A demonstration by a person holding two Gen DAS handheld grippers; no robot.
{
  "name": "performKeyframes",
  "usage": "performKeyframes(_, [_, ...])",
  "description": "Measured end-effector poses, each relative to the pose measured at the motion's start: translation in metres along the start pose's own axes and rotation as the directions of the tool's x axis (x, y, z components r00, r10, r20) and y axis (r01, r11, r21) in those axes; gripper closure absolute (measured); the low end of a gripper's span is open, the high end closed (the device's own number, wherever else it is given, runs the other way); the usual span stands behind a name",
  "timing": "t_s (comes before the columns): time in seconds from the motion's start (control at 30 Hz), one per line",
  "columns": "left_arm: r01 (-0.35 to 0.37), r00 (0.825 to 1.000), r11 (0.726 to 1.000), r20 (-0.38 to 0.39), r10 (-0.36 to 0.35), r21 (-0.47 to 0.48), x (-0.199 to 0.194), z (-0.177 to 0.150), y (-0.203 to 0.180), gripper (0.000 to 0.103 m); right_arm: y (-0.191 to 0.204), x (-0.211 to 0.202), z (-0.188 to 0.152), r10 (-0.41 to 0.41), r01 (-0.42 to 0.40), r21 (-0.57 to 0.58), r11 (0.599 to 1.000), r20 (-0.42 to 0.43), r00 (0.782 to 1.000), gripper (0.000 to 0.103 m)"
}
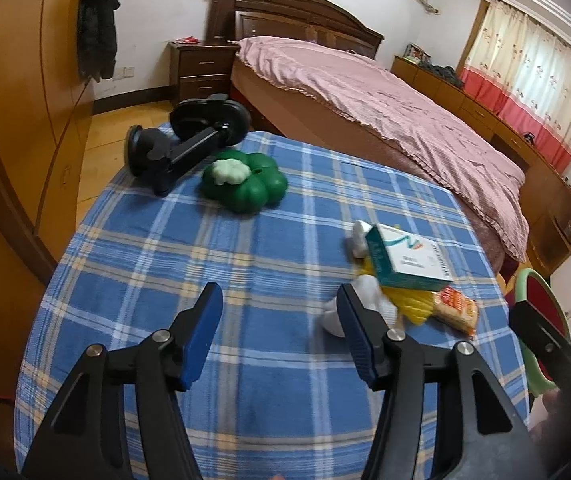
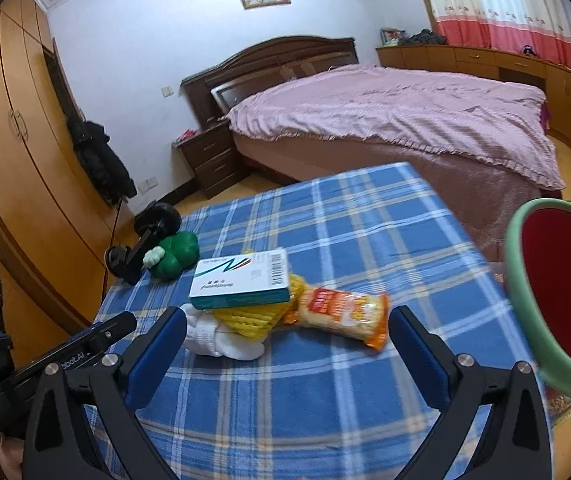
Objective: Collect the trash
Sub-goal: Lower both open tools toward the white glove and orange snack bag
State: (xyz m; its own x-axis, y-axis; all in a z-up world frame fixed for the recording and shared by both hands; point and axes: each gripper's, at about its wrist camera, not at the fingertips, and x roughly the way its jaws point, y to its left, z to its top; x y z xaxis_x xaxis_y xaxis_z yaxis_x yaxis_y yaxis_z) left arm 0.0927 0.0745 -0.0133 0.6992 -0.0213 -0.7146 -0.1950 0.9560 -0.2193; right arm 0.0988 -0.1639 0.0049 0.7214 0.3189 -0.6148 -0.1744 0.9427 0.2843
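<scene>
**Trash heap waits on the plaid table, both grippers open above it**

Bedroom furniture rings the scene: a bed under a pink cover, a dark nightstand at its head, and orange wardrobe doors along one wall. Nearest the cameras is a table under a blue plaid cloth, and the trash lies on its right half as the left wrist view shows it.

On top of the pile sits a white and teal carton, tilted, with a barcode on its upper face. Under it is a yellow net bag. Wads of white tissue press against the net on the near left side, and an orange snack packet lies flat just beside the net on the right. All four touch or overlap as one heap.

Farther back on the cloth, well apart from the heap, rests a green clover-shaped container with a pale clover on its lid. Just behind it a black phone mount lies on its side at the table's far edge.

Over bare cloth hangs the left gripper, its blue-padded jaws spread wide and holding nothing; its right finger sits just in front of the tissue. The right gripper is likewise wide open and empty, with the heap just beyond its fingertips. At the right edge of that view stands a bin with a green rim and red inside, beside the table.
</scene>
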Motion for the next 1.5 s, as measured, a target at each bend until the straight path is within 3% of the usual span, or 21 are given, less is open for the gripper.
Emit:
performKeyframes(0.3, [-0.017,1.000,0.999,-0.007,0.017,-0.036,0.011,0.002,0.019,0.043,0.022,0.049,0.004,0.038,-0.039,-0.018,0.999,-0.072,0.997,0.000])
performKeyframes(0.9, [0.007,0.998,0.997,-0.055,-0.011,-0.074,0.036,-0.001,0.032,0.043,0.052,0.109,0.012,-0.054,0.035,-0.124,0.992,-0.153,0.987,0.000])
performKeyframes(1.17, [0.016,0.997,0.996,-0.071,-0.022,-0.086,0.041,-0.003,0.034,0.043,0.052,0.118,0.012,-0.093,0.077,-0.122,0.990,-0.135,0.987,0.002])
performKeyframes(1.2, [0.017,0.997,0.996,-0.071,-0.024,-0.087,0.041,-0.003,0.034,0.043,0.050,0.117,0.012,-0.093,0.079,-0.109,0.991,-0.124,0.988,0.004])
performKeyframes(1.27, [0.018,0.997,0.996,-0.071,-0.024,-0.090,0.042,-0.002,0.035,0.043,0.047,0.114,0.012,-0.075,0.065,-0.093,0.994,-0.108,0.991,0.026])
performKeyframes(1.37, [0.021,0.997,0.995,-0.073,-0.028,-0.093,0.042,-0.003,0.036,0.043,0.046,0.111,0.013,-0.060,0.052,-0.082,0.995,-0.096,0.994,0.049])
performKeyframes(1.5, [0.026,0.997,0.996,-0.076,-0.033,-0.091,0.043,-0.003,0.036,0.043,0.043,0.106,0.014,-0.038,0.033,-0.068,0.997,-0.070,0.997,0.071])
